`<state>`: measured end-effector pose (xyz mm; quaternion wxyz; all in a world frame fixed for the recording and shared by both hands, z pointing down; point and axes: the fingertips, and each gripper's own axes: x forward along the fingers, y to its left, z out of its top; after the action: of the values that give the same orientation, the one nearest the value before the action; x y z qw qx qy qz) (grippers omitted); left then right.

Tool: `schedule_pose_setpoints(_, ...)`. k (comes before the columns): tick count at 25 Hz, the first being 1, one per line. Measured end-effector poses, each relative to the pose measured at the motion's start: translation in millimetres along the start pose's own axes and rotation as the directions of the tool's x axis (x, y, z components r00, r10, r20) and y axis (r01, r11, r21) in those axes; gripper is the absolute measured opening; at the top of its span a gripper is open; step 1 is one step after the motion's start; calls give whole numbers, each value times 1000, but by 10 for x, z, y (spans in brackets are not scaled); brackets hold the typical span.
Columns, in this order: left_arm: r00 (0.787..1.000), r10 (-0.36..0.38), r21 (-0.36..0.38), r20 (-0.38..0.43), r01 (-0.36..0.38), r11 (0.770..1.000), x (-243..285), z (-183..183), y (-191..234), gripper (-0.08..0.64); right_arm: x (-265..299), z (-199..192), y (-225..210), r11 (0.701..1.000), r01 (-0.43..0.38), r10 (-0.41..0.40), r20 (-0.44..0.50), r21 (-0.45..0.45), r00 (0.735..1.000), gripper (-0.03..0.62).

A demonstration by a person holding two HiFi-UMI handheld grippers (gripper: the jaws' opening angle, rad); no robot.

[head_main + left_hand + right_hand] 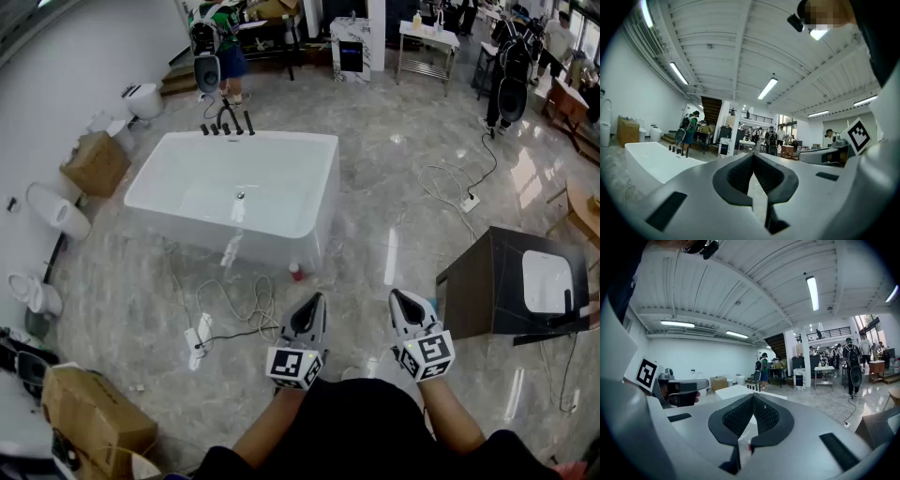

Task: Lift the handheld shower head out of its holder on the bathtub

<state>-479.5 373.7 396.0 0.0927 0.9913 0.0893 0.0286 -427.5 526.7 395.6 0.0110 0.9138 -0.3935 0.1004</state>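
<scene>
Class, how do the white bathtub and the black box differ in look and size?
The bathtub is white; the box is black. The bathtub is long, round-cornered and open on top; the box is shorter and sharp-edged, with a white inset in its top. The bathtub has black fittings on its far rim; the box shows none. Both stand on the grey floor.

We saw the tub (272,239), white and rectangular, standing well ahead of us with a small drain (240,195) at its middle. Along its far rim stood a short row of black fittings (226,125), upright, one arched above the rest. We could not tell which was the shower head, nor make out its holder.
</scene>
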Motion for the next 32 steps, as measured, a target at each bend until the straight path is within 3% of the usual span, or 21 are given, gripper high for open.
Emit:
schedule_pose_setpoints(14,1000,-9,7,-3,9,1000,90,8,47,3,81,-26,-119,1000,30,-30,-4,-1,1000,-5)
schedule_pose_setpoints(27,1000,-20,1,-19,20,1000,133,-61,52,3,86,-184,-235,998,19,-16,-41,60,999,-2)
schedule_pose_setpoints(29,1000,-14,5,-14,14,1000,135,-54,67,10,93,-210,-261,998,30,-27,-48,64,998,64)
schedule_pose_setpoints(30,1000,-12,4,-11,12,1000,138,-42,69,35,94,-220,-279,997,36,-33,-51,65,998,118)
schedule_pose_setpoints(32,1000,-10,2,-7,10,1000,155,-19,58,105,84,-233,-322,997,45,-42,-58,62,997,167)
